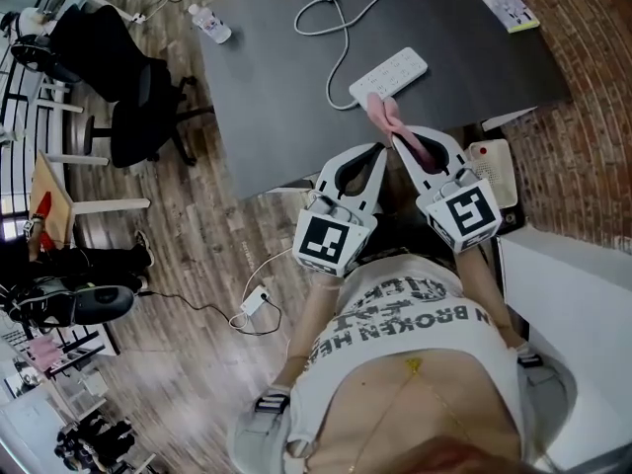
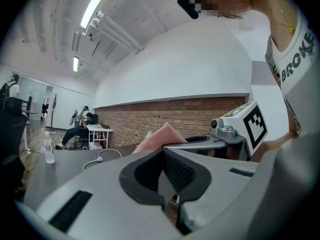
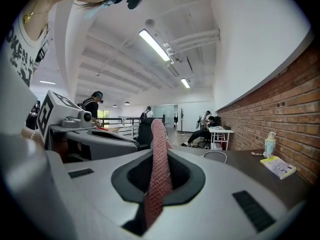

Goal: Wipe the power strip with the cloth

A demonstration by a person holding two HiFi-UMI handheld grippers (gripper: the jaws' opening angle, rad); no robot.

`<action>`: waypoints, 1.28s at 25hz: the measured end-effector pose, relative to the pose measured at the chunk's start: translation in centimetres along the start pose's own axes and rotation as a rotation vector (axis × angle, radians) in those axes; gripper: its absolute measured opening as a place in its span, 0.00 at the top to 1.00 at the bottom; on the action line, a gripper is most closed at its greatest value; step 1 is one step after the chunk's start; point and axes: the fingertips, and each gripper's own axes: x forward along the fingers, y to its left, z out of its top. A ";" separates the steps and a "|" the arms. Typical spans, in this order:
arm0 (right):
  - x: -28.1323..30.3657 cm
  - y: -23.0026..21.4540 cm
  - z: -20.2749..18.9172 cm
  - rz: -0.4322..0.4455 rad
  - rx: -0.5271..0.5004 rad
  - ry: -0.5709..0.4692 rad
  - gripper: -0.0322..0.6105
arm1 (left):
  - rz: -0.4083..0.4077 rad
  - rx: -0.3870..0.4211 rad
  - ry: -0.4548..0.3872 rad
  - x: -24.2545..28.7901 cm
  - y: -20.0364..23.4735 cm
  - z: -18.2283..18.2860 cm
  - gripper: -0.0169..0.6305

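Right gripper (image 1: 405, 144) clamped on pink cloth (image 1: 385, 113), held near the power strip (image 1: 390, 75) on the dark surface (image 1: 267, 87). Left gripper (image 1: 379, 150) fully closed, empty.

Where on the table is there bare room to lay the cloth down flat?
The widest bare stretch of the table lies left of the power strip, between the bottle and the near edge. A smaller patch sits between the strip and the booklet. The cable crowds the middle.
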 end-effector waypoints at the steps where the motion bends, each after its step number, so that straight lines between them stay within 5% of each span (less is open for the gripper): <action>1: 0.1 -0.2 -0.1 0.001 0.000 0.000 0.92 | 0.007 -0.002 0.002 0.0 0.2 -0.1 0.96; 18: 6.5 -10.9 1.0 0.145 -0.030 -0.016 0.92 | 0.115 -0.023 0.052 10.8 6.1 0.5 0.96; 32: 11.8 -17.0 0.0 0.340 -0.059 0.053 0.92 | 0.310 -0.047 0.095 18.0 10.7 0.3 0.96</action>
